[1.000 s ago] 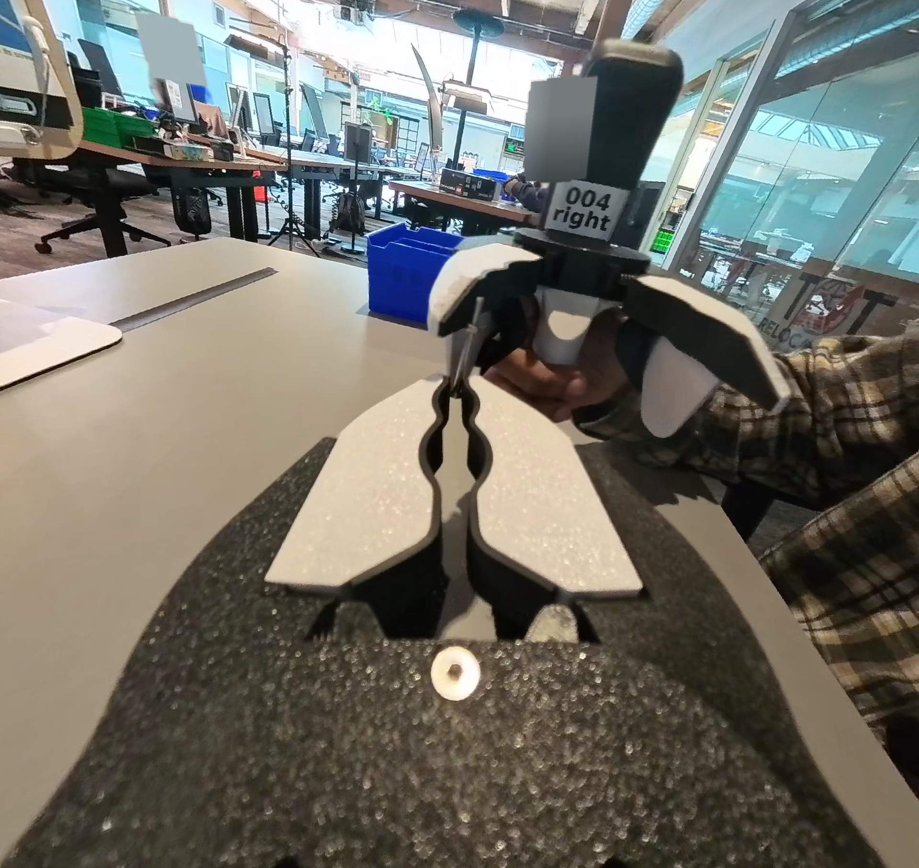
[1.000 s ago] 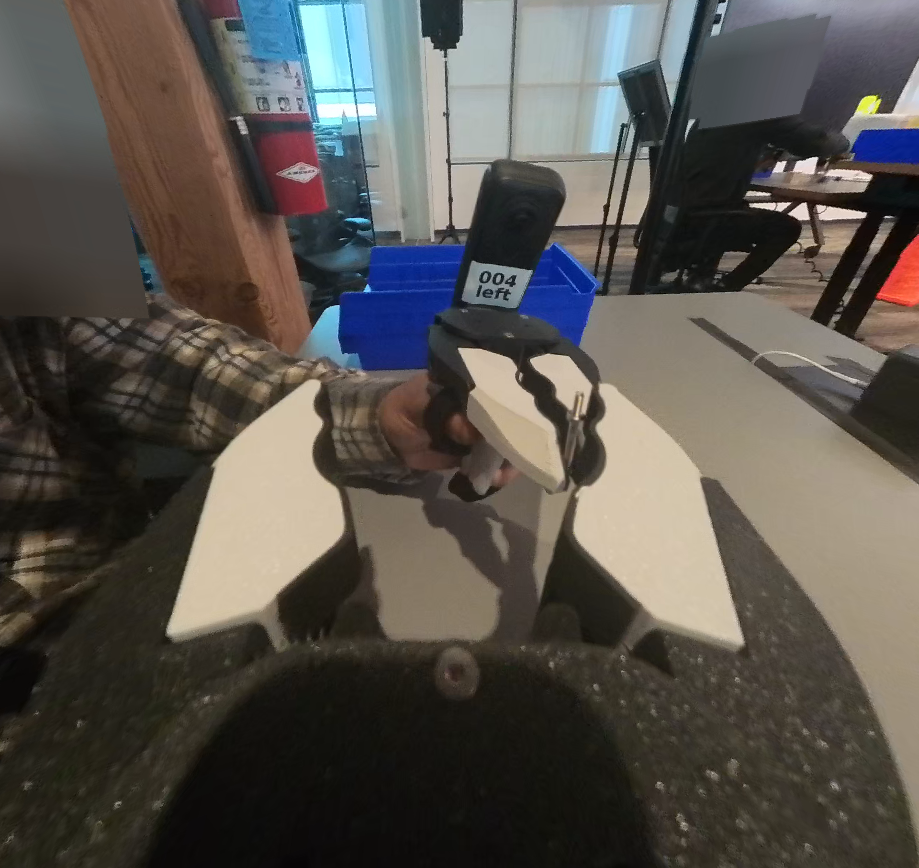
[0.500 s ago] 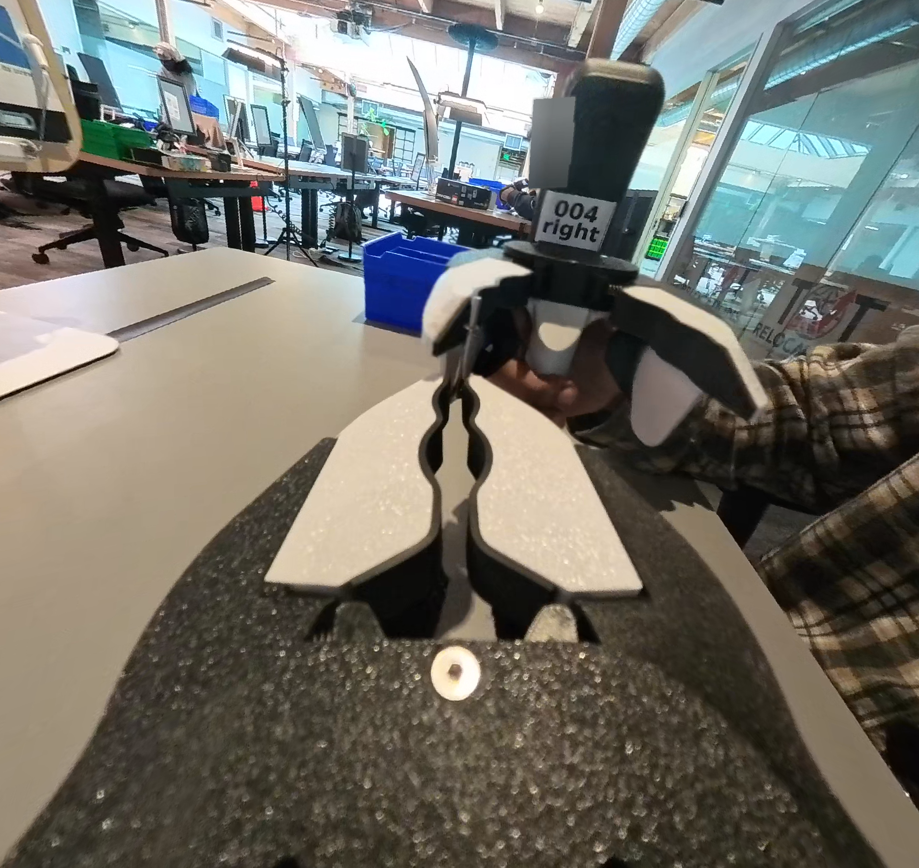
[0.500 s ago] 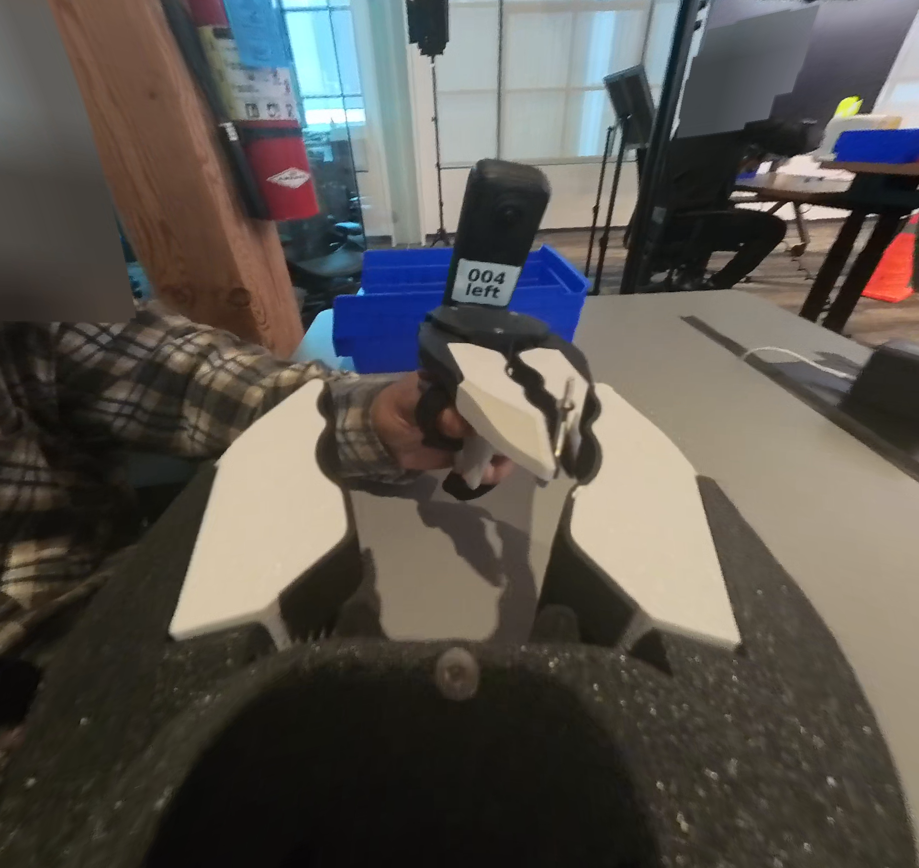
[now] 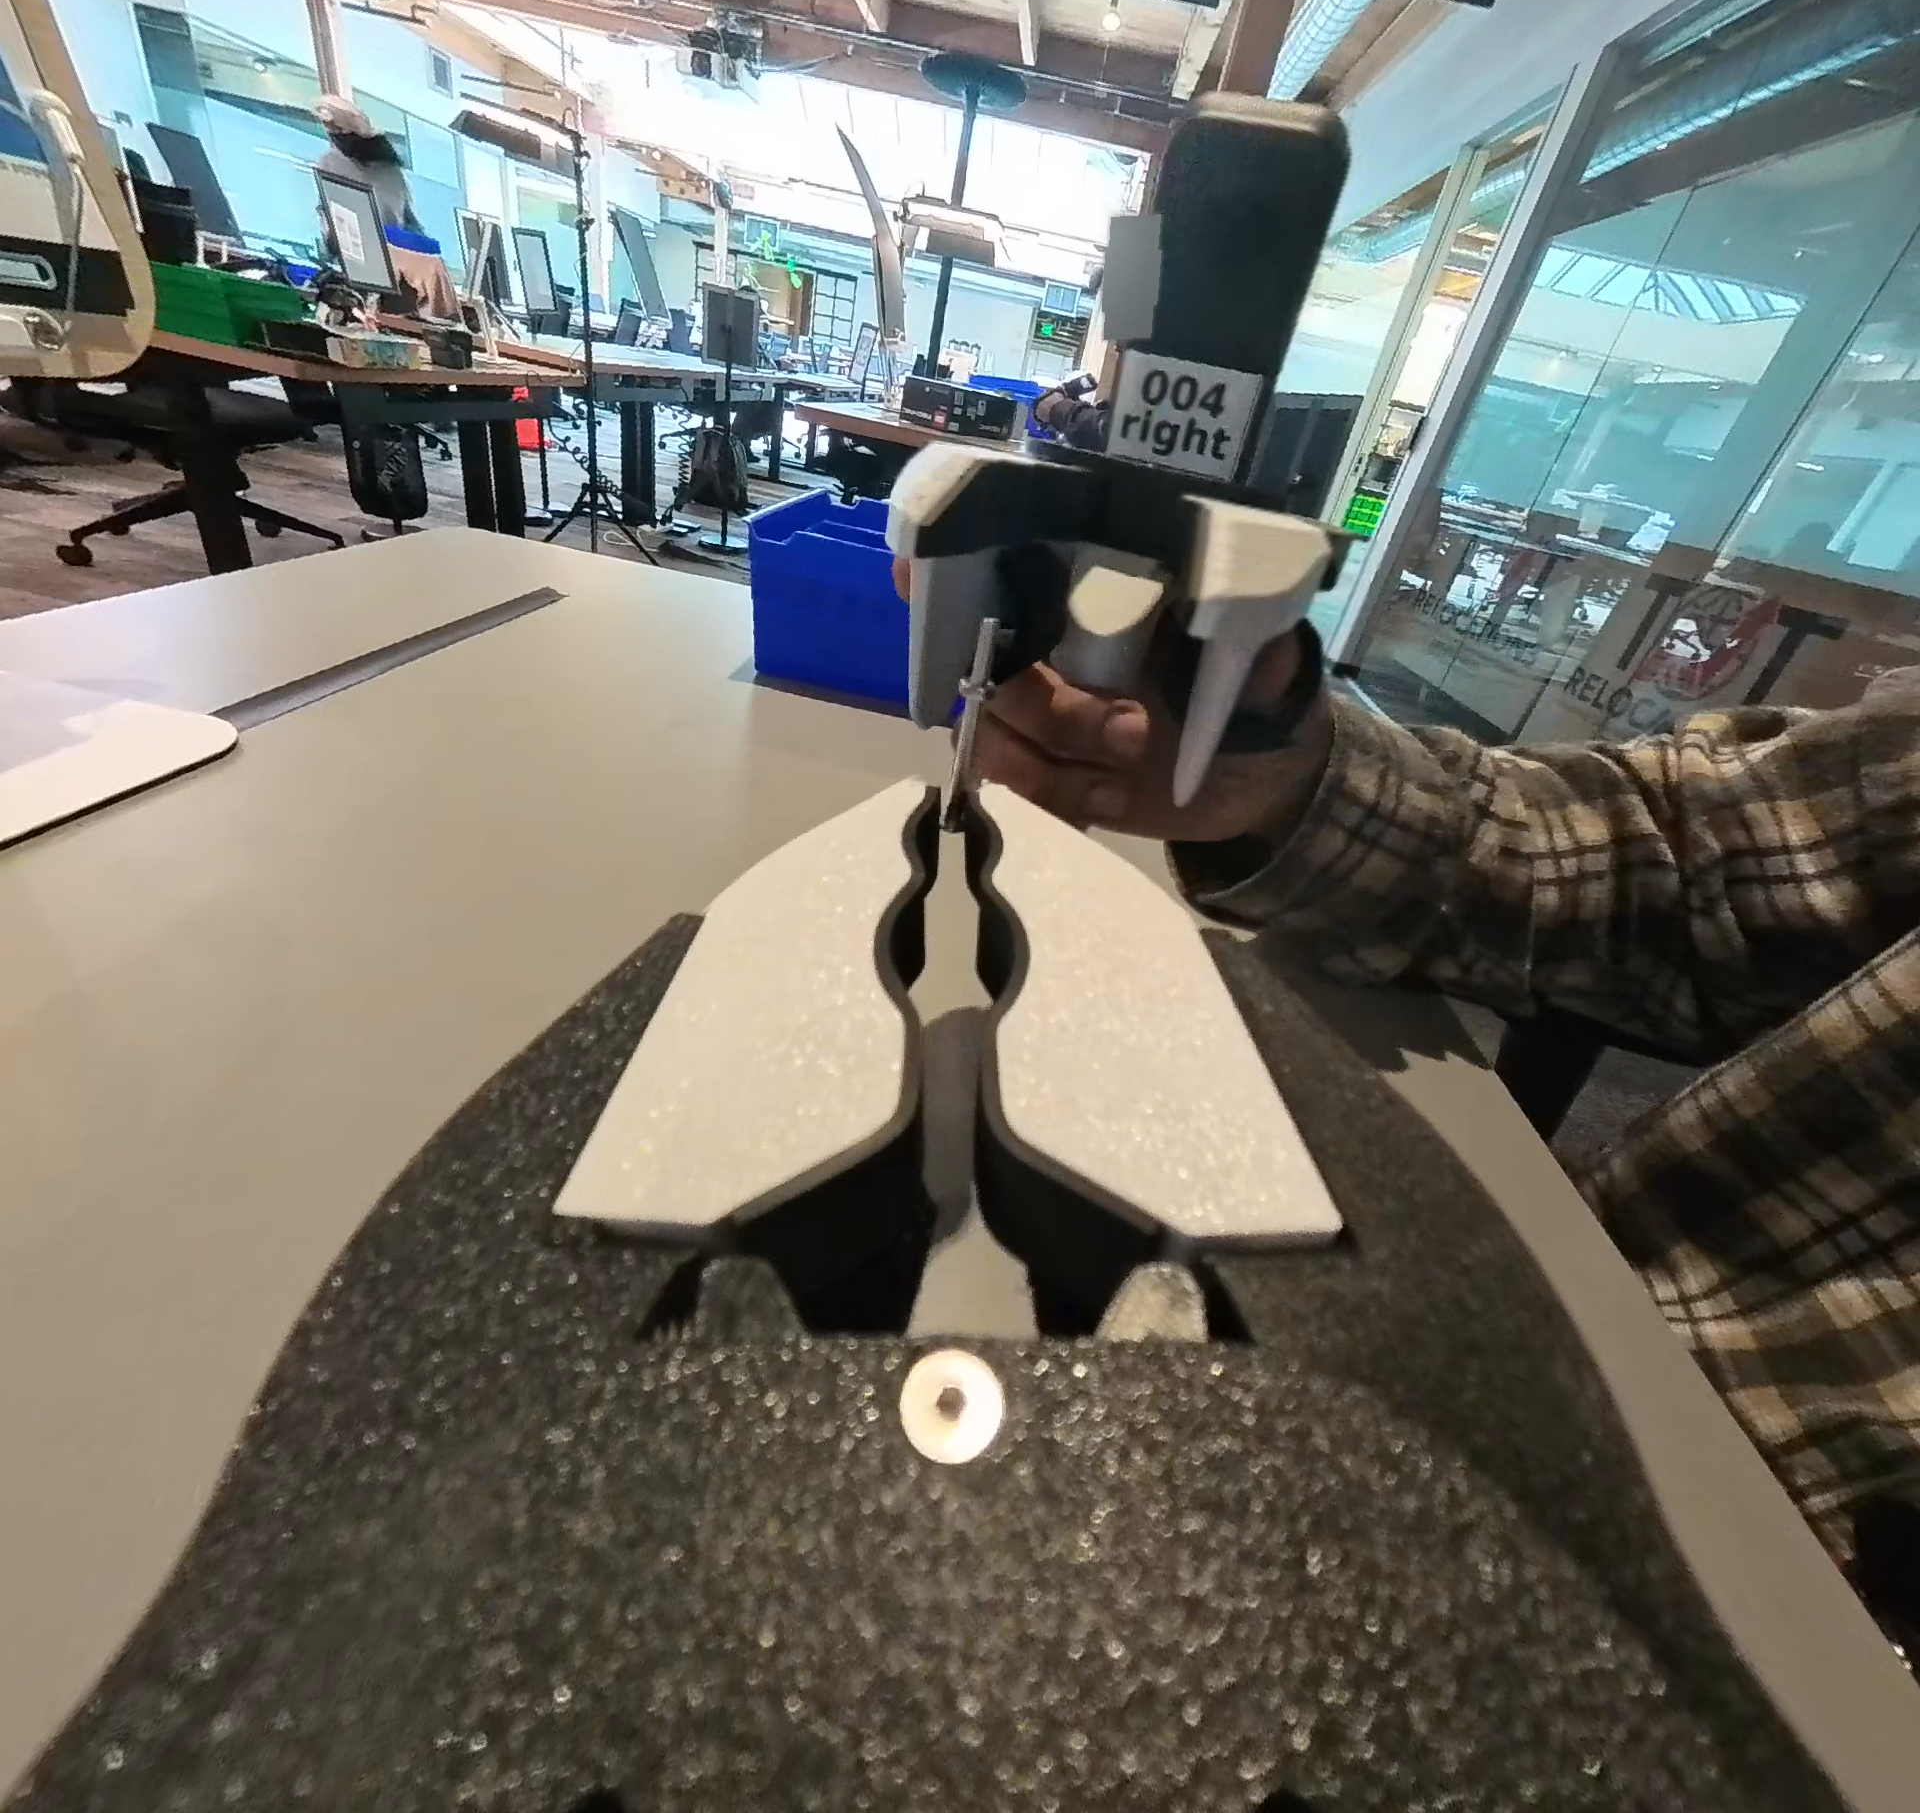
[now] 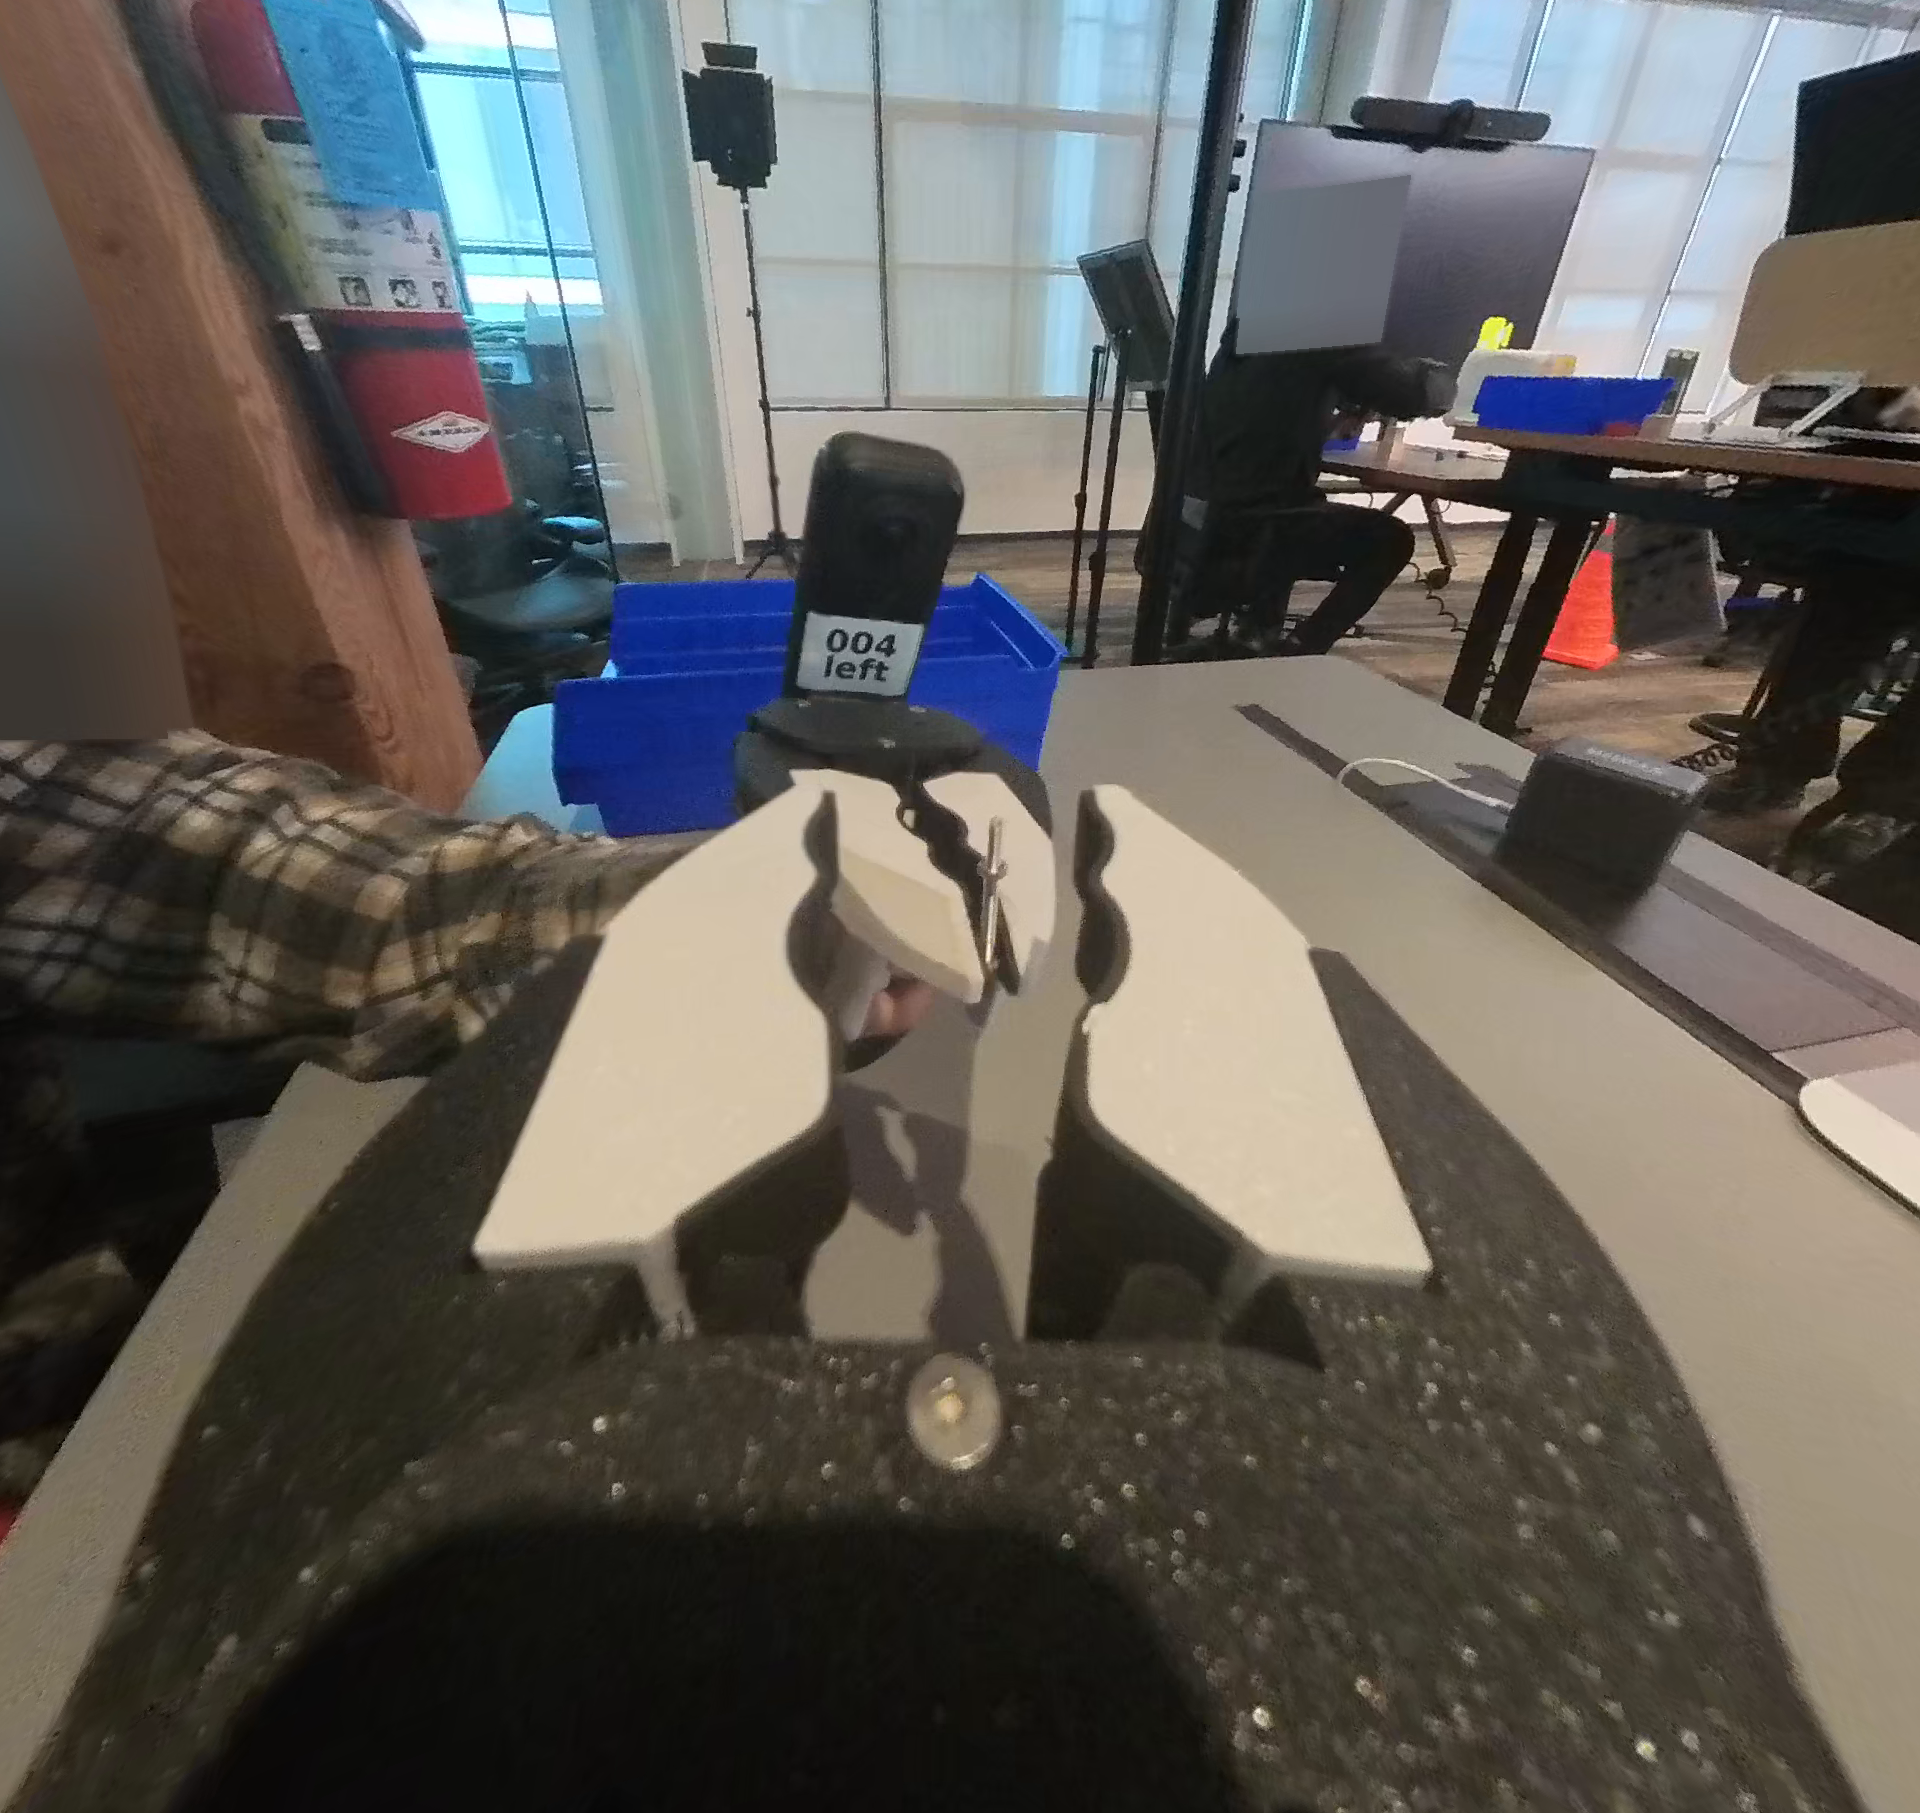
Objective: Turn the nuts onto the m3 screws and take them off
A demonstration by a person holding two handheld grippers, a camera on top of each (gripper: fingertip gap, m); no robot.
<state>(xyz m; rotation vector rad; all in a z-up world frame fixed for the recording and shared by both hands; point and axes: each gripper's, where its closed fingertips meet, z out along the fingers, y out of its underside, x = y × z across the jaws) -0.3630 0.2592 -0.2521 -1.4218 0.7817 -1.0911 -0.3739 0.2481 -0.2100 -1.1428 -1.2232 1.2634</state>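
**Grey table, two grippers, one thin screw between them**

Grey is the colour of the table [image 5: 436, 828] that fills the lower part of both views; it is the largest thing, and both grippers are held above it; a blue bin [image 6: 665, 724] stands at its far edge, and a small dark box [image 6: 1595, 813] with a white cable sits near a dark strip on the surface.

Next in size are the arms in a checked shirt sleeve [image 5: 1621, 890]; a hand [image 5: 1081, 755] holds the right gripper from behind.

Left gripper [image 5: 951, 821]: its white fingers [image 5: 790, 1025] are almost together, with only a narrow wavy gap; the tips pinch the lower end of the m3 screw [image 5: 971, 714], which stands nearly upright above them.

Right gripper [image 6: 951, 859]: its own view shows the fingers clearly apart, and they hold nothing; the left gripper's tip and the screw lie in the gap between them; in the left wrist view one of its white fingers is just behind the screw, but I cannot tell if it touches.

Smallest is the nut [image 6: 992, 867]; it sits on the screw's shaft, about halfway up.
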